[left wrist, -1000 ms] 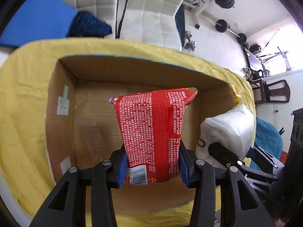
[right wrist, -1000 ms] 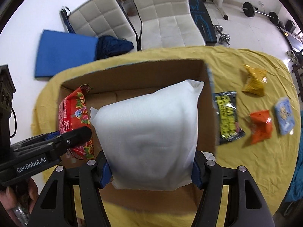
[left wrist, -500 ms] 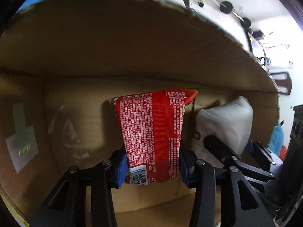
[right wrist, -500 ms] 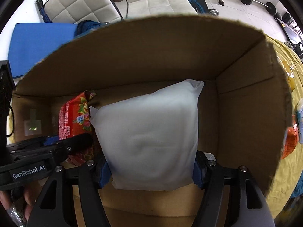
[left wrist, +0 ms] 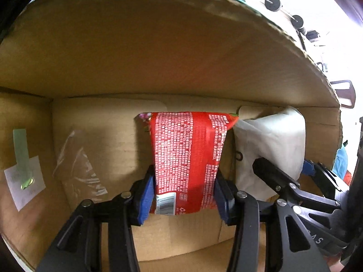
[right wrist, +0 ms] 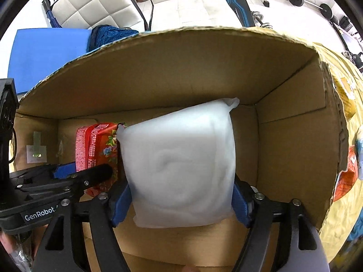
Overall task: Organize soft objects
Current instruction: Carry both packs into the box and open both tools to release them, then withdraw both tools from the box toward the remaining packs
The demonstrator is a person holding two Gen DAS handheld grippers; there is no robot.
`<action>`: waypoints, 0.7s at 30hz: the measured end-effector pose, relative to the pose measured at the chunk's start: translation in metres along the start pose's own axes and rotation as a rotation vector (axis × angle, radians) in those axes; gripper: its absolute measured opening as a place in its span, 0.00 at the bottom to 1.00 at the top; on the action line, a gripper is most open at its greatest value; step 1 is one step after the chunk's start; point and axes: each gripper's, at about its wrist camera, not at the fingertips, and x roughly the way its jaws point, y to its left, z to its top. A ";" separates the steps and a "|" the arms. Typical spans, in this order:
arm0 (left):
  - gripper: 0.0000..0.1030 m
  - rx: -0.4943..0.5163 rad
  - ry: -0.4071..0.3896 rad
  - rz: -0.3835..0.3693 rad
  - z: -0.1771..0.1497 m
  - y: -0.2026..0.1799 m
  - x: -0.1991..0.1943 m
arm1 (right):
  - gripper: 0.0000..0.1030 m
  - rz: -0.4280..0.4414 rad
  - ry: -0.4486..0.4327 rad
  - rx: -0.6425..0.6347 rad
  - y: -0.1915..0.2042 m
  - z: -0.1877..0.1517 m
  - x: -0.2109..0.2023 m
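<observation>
Both grippers hang inside an open cardboard box [left wrist: 158, 56], pointing down at its floor. My left gripper [left wrist: 184, 181] has a red snack packet [left wrist: 186, 149] between its blue pads; the jaws are opening, the pads still touching the packet's sides. Right beside it, my right gripper [right wrist: 181, 195] holds a white soft pillow-like bag [right wrist: 179, 158]; its jaws are opening too, with the pads against the bag's edges. The right wrist view shows the red packet [right wrist: 99, 140] and left gripper [right wrist: 81, 170] left of the bag. In the left wrist view the white bag [left wrist: 272, 140] touches the packet's right corner.
The box stands on a yellow cloth [right wrist: 340, 215]. An orange packet [right wrist: 344, 181] and a yellow packet [right wrist: 344, 95] lie outside its right wall. A taped label [left wrist: 22, 176] is on the left wall and a clear film [left wrist: 79, 170] on the floor. White chairs [right wrist: 95, 6] stand behind.
Both grippers sank from above the box rim down into it with their loads; the box walls now fill the views. The right jaws stand slightly wider.
</observation>
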 end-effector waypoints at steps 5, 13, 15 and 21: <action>0.48 -0.026 -0.007 0.001 -0.012 0.004 -0.011 | 0.81 0.002 -0.010 -0.016 0.005 -0.007 -0.015; 0.70 -0.046 -0.091 0.110 -0.057 0.004 -0.039 | 0.95 -0.065 -0.043 -0.018 0.006 -0.029 -0.052; 0.78 -0.045 -0.134 0.156 -0.073 0.005 -0.048 | 0.95 -0.103 -0.050 -0.020 0.010 -0.036 -0.056; 0.93 -0.025 -0.219 0.237 -0.101 0.006 -0.067 | 1.00 -0.118 -0.055 -0.024 0.013 -0.063 -0.062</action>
